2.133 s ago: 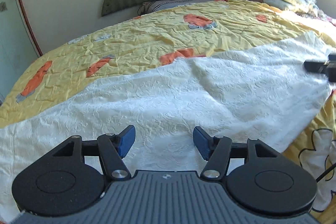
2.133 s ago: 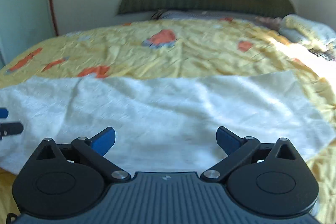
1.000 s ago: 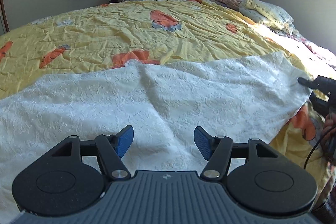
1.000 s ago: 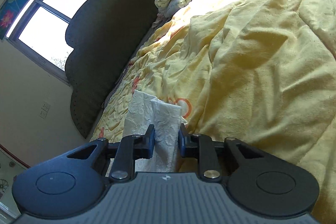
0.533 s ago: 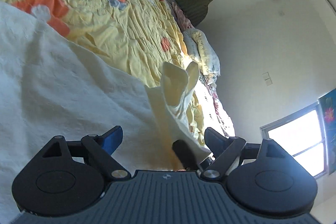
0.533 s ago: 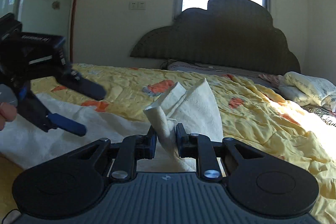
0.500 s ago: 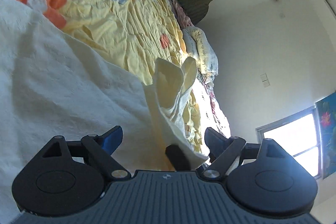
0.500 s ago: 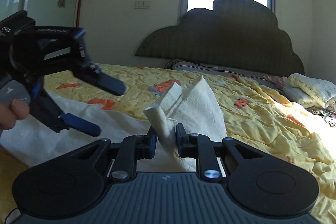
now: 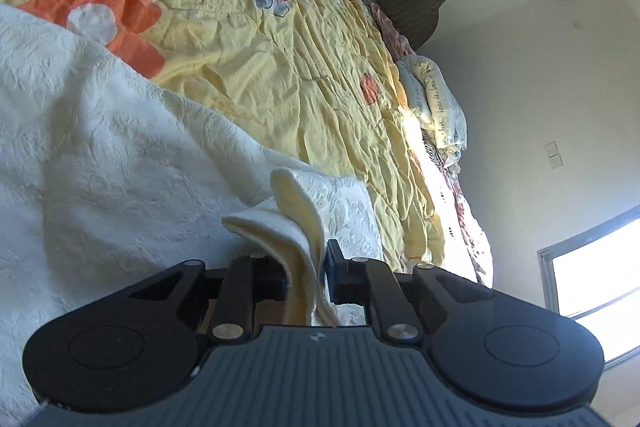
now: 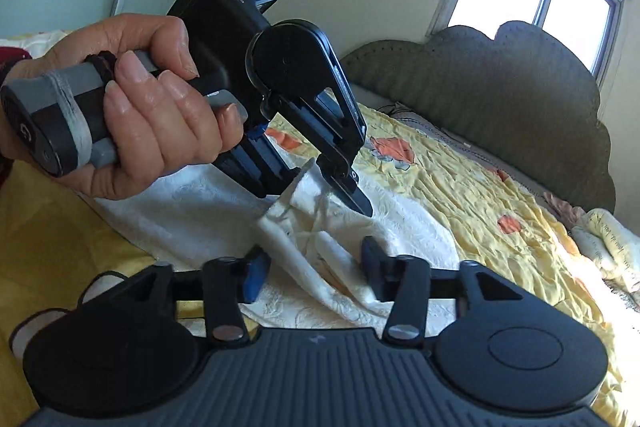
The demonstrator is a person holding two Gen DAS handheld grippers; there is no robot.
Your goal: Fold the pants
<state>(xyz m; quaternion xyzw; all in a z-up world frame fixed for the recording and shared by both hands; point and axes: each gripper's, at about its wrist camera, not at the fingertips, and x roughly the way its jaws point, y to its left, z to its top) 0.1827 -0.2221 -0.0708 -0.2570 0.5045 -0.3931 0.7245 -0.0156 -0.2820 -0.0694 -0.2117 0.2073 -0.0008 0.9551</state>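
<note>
White pants (image 9: 100,163) lengthwise across bed (image 9: 248,59), left gripper (image 9: 306,273) closing on bunched edge, right gripper (image 10: 312,275) opening, fabric between.

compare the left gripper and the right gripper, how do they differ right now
The left gripper is closing, its pads pinching a bunched fold of the white pants; the right gripper is opening, pads clear of the cloth lying between them. The left gripper's fingers stand narrow, the right gripper's wide. Both meet at the same bunch of fabric.
</note>
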